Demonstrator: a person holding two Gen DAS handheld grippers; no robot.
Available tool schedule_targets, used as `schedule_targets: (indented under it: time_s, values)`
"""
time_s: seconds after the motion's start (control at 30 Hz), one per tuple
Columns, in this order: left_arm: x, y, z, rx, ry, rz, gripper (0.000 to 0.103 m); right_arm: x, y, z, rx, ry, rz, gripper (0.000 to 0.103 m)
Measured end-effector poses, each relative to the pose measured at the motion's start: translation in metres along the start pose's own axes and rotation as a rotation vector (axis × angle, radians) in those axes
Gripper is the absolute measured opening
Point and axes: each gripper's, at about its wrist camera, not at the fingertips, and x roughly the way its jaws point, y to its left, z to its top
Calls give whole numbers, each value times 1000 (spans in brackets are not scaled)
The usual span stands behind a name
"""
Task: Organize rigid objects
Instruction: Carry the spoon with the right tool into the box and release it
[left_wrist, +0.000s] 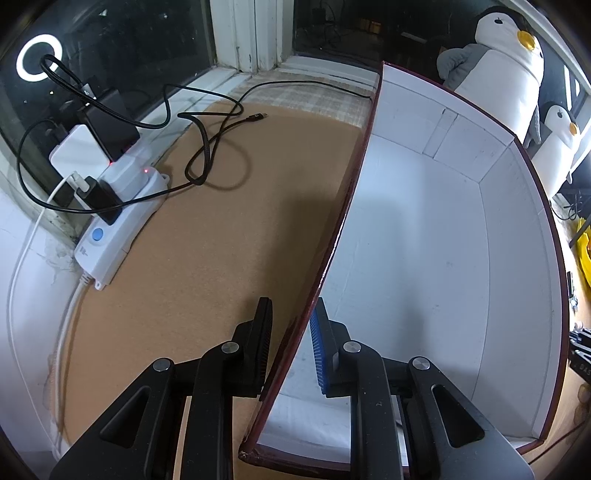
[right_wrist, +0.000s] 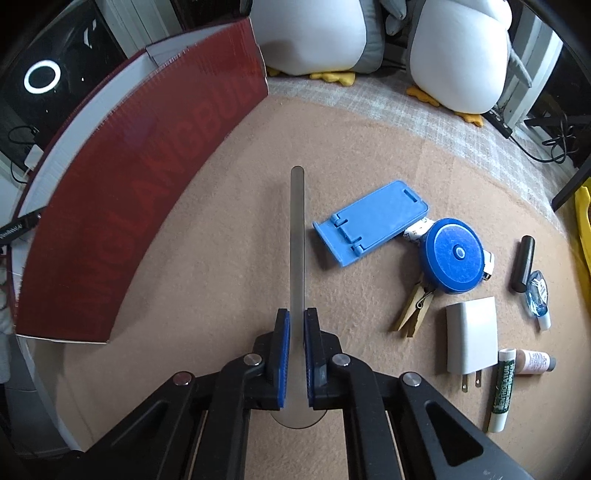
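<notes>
1. As the left wrist view shows, the left gripper is narrowed on the near side wall of the dark red cardboard box with a white interior: black pad outside, blue pad inside, wall between them. The box interior looks bare. It stands on the tan felt mat, whose far-left edge carries a white power strip with plugs and a loose black cable. Dark window glass beyond; plush penguins past the box's far corner.

2. In the right wrist view, the right gripper is clamped on a thin flat grey metal strip. The strip's long axis runs straight ahead, along the fingers, its free end toward the mat's far edge. The box lies to the left of the strip, well apart; judged, the coming move carries it leftward over the wall.

3. Same view, mat's right side: blue plastic phone stand, round blue tape measure, white plug adapter, wooden clothespin, black cylinder, lip balm tube.
</notes>
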Motion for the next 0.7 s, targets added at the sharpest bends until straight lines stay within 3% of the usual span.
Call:
schedule_targets:
  time_s: [0.2,0.37,0.53,0.7]
  values:
    - [0,2,0,-4,-3,-5,17,-43,13,11,11,-80,32,7]
    - [-1,1,-1,-5,-5,-8,17,-77,49,43,-39,-163,96,7]
    - [-2,2,-2,-7,-6,-11,15,-82,99,76,-87,-183,176,7]
    - [-3,3,-2,-12,-8,-18,14,-63,147,110,-110,-162,226,7]
